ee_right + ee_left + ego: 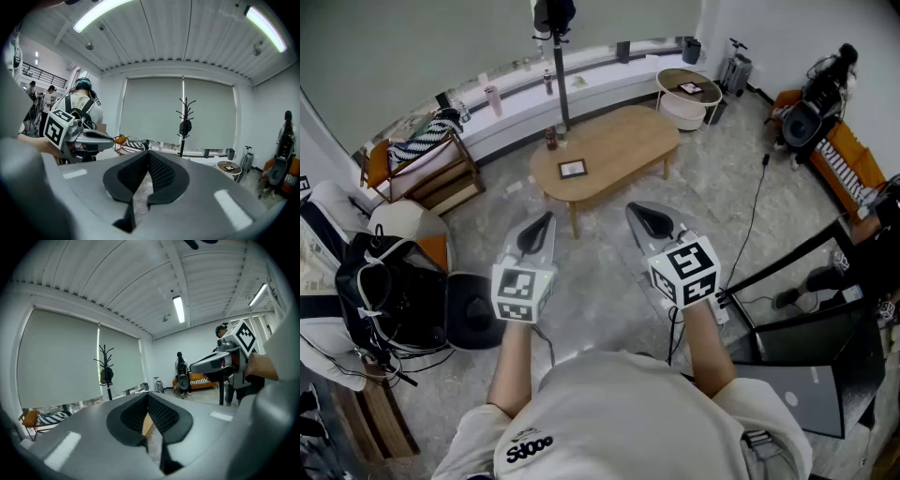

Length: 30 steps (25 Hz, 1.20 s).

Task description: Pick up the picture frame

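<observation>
The picture frame (572, 169), small and dark-edged, lies flat on the oval wooden coffee table (623, 141) across the room. Both grippers hover side by side over the floor, well short of the table and pointing towards it. My left gripper (548, 217) is shut with nothing in it, and its dark pads meet at the tip (147, 395). My right gripper (633, 208) is also shut and holds nothing (149, 153). Each gripper shows in the other's view: the right gripper (220, 363) and the left gripper (82, 136).
A can (550, 139) stands on the table's far left edge by a coat stand (555, 56). A round side table (688, 86) holds another small frame. A chair with a black backpack (394, 291) is at left; a black desk (806, 328) and cable at right.
</observation>
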{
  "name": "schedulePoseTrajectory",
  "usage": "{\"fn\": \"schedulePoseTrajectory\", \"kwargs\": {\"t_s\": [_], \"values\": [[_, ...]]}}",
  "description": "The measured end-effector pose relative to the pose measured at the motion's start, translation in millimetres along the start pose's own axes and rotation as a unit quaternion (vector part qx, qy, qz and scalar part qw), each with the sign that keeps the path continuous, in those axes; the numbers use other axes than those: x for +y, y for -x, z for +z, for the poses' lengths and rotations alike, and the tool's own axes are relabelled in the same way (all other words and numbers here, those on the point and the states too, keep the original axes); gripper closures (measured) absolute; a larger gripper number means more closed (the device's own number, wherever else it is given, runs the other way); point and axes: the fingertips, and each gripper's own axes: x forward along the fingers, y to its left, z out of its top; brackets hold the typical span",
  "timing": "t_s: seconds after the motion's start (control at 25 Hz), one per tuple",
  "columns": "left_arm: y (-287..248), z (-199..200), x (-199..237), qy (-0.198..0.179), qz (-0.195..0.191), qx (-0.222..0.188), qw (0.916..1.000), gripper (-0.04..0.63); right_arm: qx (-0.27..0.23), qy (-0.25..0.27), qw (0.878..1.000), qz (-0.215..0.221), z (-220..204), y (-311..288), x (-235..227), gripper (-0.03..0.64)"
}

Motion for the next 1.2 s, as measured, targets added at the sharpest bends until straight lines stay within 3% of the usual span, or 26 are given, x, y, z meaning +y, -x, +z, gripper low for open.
{"fn": "schedulePoseTrajectory", "kwargs": {"t_s": [0.68, 1.2], "values": [[-22.6, -8.9, -2.5, 0.002, 0.025, 0.026, 0.9994, 0.584, -0.021, -0.019, 1.0, -0.004, -2.3, 0.7, -47.0, 0.614], [-12.7, -35.7, -39.9, 0.007, 0.061, 0.05, 0.9968, 0.584, -0.005, -0.023, 1.0, 0.008, -47.9, 31.1, -75.7, 0.614]]}}
